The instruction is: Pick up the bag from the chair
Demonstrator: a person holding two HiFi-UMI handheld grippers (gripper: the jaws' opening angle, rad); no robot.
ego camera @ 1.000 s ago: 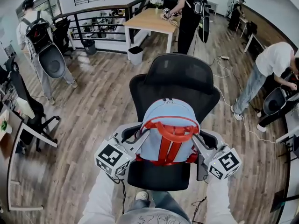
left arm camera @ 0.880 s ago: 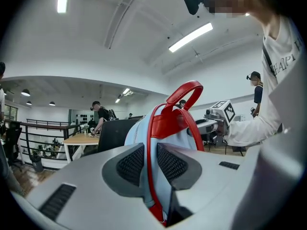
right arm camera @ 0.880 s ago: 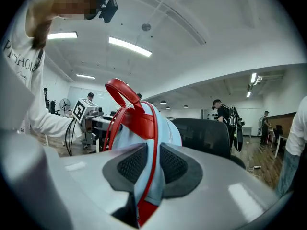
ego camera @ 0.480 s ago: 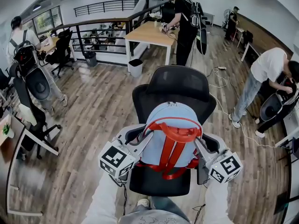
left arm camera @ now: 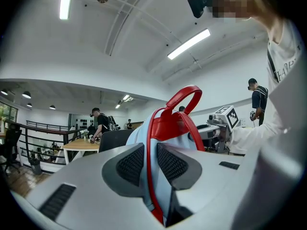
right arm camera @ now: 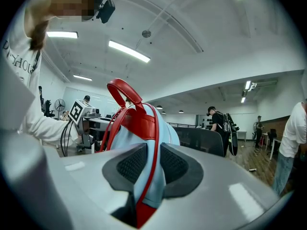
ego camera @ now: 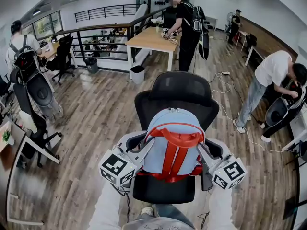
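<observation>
A light blue backpack (ego camera: 165, 138) with red straps and a red top handle (ego camera: 180, 138) stands upright over the black office chair (ego camera: 175, 92), in front of its mesh backrest. My left gripper (ego camera: 146, 146) is shut on the bag's left edge, and in the left gripper view its pads (left arm camera: 132, 164) pinch the blue fabric and red trim of the bag (left arm camera: 165, 128). My right gripper (ego camera: 202, 150) is shut on the bag's right edge; in the right gripper view the bag (right arm camera: 139, 133) sits squeezed between the pads (right arm camera: 175, 166).
Wooden floor surrounds the chair. A wooden table (ego camera: 151, 38) with a person beside it stands behind, next to a black railing (ego camera: 96, 37). A bin (ego camera: 137, 74) sits by the table. A person (ego camera: 268, 80) bends at the right; another person (ego camera: 29, 66) stands at the left.
The bag has risen slightly with both grippers holding its sides. The head camera has tilted up a little, so more of the room behind shows.
</observation>
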